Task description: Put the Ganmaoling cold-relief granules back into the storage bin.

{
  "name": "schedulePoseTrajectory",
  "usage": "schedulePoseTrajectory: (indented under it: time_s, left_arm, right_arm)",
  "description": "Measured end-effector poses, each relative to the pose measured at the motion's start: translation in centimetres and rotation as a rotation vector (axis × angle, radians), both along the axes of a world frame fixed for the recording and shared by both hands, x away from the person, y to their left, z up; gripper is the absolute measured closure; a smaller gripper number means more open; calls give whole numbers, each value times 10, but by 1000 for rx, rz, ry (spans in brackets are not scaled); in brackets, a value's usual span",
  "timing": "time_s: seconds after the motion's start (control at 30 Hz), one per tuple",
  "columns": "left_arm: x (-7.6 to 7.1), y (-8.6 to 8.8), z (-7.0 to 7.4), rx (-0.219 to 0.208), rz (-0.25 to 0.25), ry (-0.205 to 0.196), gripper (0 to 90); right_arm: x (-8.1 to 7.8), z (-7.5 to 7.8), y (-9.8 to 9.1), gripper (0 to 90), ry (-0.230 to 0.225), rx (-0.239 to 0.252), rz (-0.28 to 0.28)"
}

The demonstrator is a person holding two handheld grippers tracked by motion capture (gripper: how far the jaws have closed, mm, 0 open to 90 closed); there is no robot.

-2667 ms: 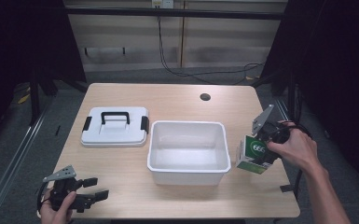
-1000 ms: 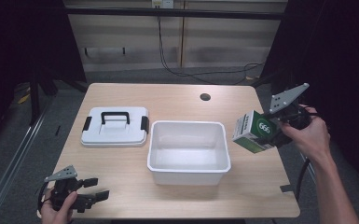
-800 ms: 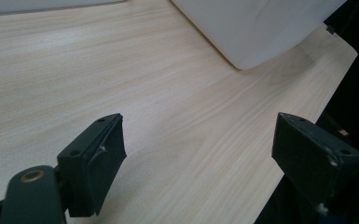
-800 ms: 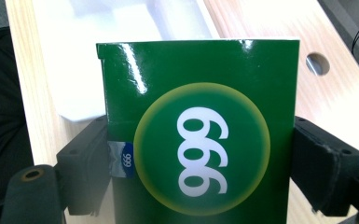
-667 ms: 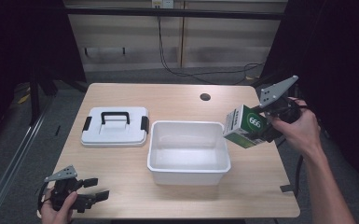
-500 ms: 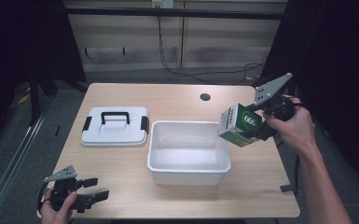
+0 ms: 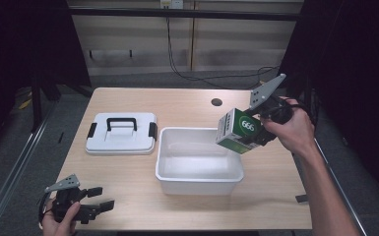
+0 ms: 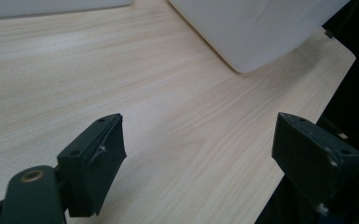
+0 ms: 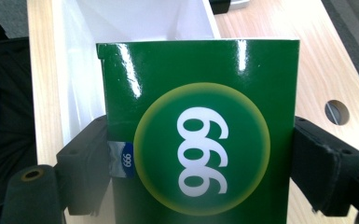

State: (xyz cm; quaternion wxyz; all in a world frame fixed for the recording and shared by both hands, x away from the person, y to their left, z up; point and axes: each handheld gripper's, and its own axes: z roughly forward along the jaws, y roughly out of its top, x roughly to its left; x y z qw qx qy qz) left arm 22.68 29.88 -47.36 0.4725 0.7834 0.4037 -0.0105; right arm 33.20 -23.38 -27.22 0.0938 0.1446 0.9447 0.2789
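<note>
While the left claw point(image 7: 96, 206) rests low at the near-left corner of the wooden surface point(image 7: 187, 98), its jaws stand wide apart with nothing between them, gripped by a hand point(image 7: 59, 221) at the bottom edge of the high view. Seen from the left gripper view, bare wood grain lies between the two black jaws, and the corner of a white plastic tub point(image 8: 256, 28) sits well ahead of that claw and to its right. Ahead of the left claw and well apart from it lies a white lid point(image 7: 121, 133) with a black handle and black side clips, flat on the surface. Just beside the lid stands the white plastic tub, open-topped, between the two claws. Over the tub's far right corner, the right claw point(image 7: 258, 135) is clamped on a green carton point(image 7: 240, 130) marked "666" in a yellow-ringed circle, holding it tilted and clear of the surface. From the right gripper view, the carton point(image 9: 200, 140) sits squarely between the jaws, each pressing one side, with the tub's interior point(image 9: 135, 23) directly beyond that claw. A round hole point(image 7: 216, 102) in the surface lies just beyond the right claw.
</note>
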Motion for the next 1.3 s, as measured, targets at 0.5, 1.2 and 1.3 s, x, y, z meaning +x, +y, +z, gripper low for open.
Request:
schedulePoseTrajectory:
  time_s: [0.5, 1.2, 1.3]
  left_arm:
    - [-1, 0, 1, -12, 0, -10, 168]
    - [-1, -1, 1, -17, -5, -14, 168]
    - [-1, 0, 1, -18, -6, -13, 168]
  right_arm:
    - [9, -7, 28, 158, 67, -59, 68]
    - [18, -39, 53, 156, 194, -203, 119]
    - [19, -42, 53, 155, 204, -209, 119]
